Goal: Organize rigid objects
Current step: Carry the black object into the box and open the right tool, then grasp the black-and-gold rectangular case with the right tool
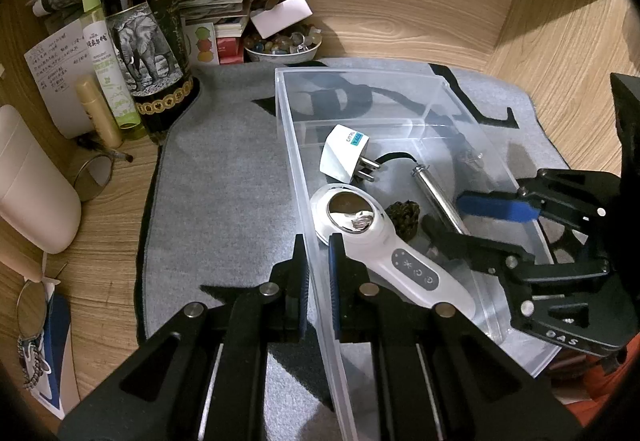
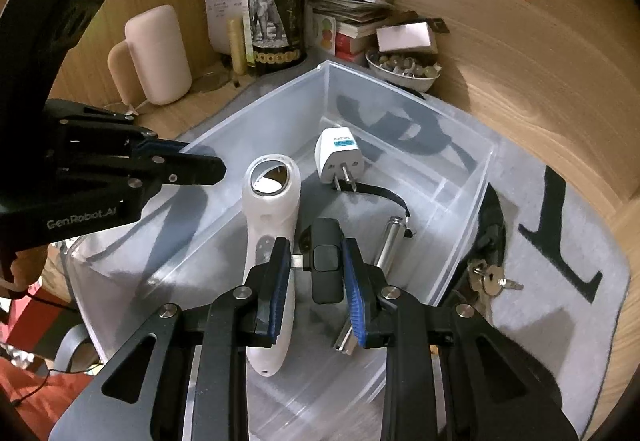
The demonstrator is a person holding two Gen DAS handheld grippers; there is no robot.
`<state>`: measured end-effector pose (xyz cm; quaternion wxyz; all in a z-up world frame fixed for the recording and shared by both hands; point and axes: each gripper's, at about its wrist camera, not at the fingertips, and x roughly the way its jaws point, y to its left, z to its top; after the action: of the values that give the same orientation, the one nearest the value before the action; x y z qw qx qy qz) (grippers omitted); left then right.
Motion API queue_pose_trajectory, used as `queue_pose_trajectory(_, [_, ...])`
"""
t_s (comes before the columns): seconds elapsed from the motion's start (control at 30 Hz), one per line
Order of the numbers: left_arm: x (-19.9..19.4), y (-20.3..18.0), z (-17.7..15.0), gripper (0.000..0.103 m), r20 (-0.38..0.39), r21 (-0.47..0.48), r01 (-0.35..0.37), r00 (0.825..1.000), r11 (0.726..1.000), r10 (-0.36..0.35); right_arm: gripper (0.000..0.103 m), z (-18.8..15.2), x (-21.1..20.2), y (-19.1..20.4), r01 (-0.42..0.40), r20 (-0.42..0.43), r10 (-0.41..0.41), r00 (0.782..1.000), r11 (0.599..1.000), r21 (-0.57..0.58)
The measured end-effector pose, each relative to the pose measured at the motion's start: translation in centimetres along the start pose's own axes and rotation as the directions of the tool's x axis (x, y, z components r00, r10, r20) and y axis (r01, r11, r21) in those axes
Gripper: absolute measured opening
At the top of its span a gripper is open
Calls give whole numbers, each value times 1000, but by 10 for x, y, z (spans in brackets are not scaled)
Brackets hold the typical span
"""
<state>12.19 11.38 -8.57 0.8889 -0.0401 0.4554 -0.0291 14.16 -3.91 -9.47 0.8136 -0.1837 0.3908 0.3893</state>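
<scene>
A clear plastic bin (image 1: pixel 304 201) (image 2: pixel 460 225) sits on a grey mat. Inside lie a white handheld device (image 1: pixel 384 241) (image 2: pixel 272 225), a white plug adapter (image 1: pixel 344 153) (image 2: pixel 340 157), a metal cylinder (image 1: pixel 438 197) (image 2: pixel 390 245), a dark lump (image 1: pixel 406 217) and a small black object (image 2: pixel 326 261). My left gripper (image 1: pixel 318 261) is shut on the bin's left wall. My right gripper (image 2: pixel 316 281) (image 1: pixel 472 217) is open above the bin, its fingers either side of the black object, which looks free of the pads.
A dark wine bottle (image 1: pixel 144 25) (image 2: pixel 276 1), spray bottle (image 1: pixel 104 53), bowl of stones (image 1: pixel 284 45) (image 2: pixel 404 69), papers and a pink container (image 2: pixel 160 53) stand at the back. Keys (image 2: pixel 488 277) lie on the mat right of the bin. Glasses (image 1: pixel 32 305) lie at the left.
</scene>
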Motion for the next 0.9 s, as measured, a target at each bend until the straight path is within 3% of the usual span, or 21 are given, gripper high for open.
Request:
queue_pose_trajectory(0.1, [0,0,0,8,0,1,-1,1000,1000,1,37,1,-5,0,9,19,-9,1000,1000,-2])
queue_pose_trajectory(0.4, [0,-1,0,9,1,1,-1,1000,1000,1,42,9,-38,-17,46,113,-50,992,998,36])
queue_pose_trajectory(0.63, [0,-1,0,9,0,1,-1,1000,1000,1,43,17,-66,-51,119,187,-141,972,985,125])
queue_pose_trajectory(0.9, [0,-2,0,9,0,1,-1,1000,1000,1,43,13,-66,-107,195,161,-243,957,944,265])
